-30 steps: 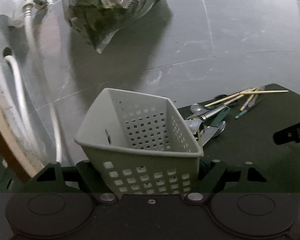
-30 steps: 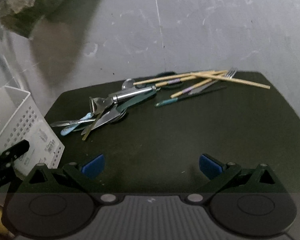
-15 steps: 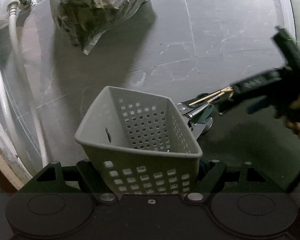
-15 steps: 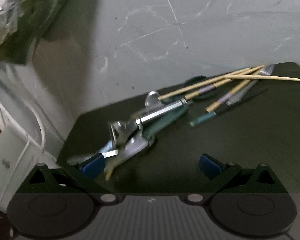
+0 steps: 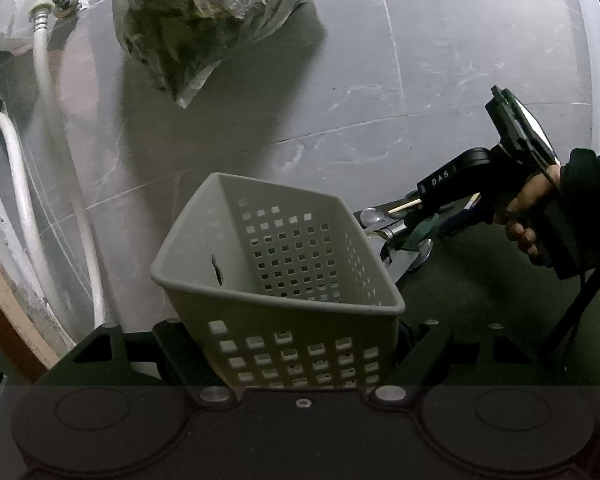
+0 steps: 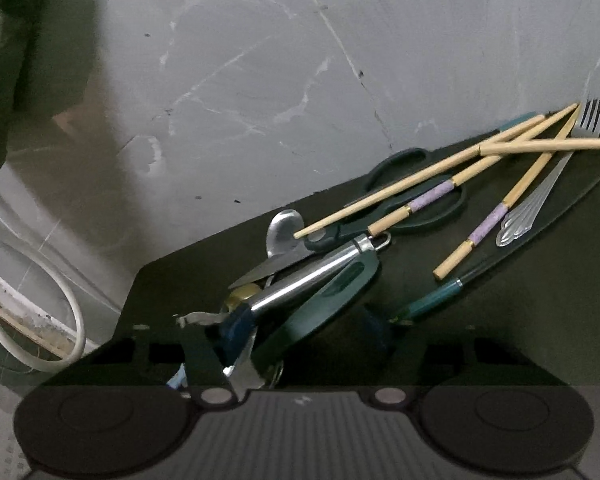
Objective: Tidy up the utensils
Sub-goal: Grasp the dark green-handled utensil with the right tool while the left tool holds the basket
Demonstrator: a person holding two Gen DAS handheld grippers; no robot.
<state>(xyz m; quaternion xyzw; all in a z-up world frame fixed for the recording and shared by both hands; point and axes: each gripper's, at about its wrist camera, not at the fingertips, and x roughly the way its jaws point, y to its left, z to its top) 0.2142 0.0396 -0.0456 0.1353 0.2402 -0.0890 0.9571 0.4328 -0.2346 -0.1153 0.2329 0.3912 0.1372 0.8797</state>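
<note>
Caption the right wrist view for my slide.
Right gripper closing over steel-handled peeler in utensil pile on dark mat.

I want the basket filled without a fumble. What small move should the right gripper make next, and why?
Probably finish closing on the steel-handled tool. The right gripper has its jaws closing around the near end of that tool on the dark mat, while the left gripper holds the empty basket close by, ready to receive it.

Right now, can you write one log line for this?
left tool: shut on basket | right tool: closing over utensil pile | basket: empty
</note>
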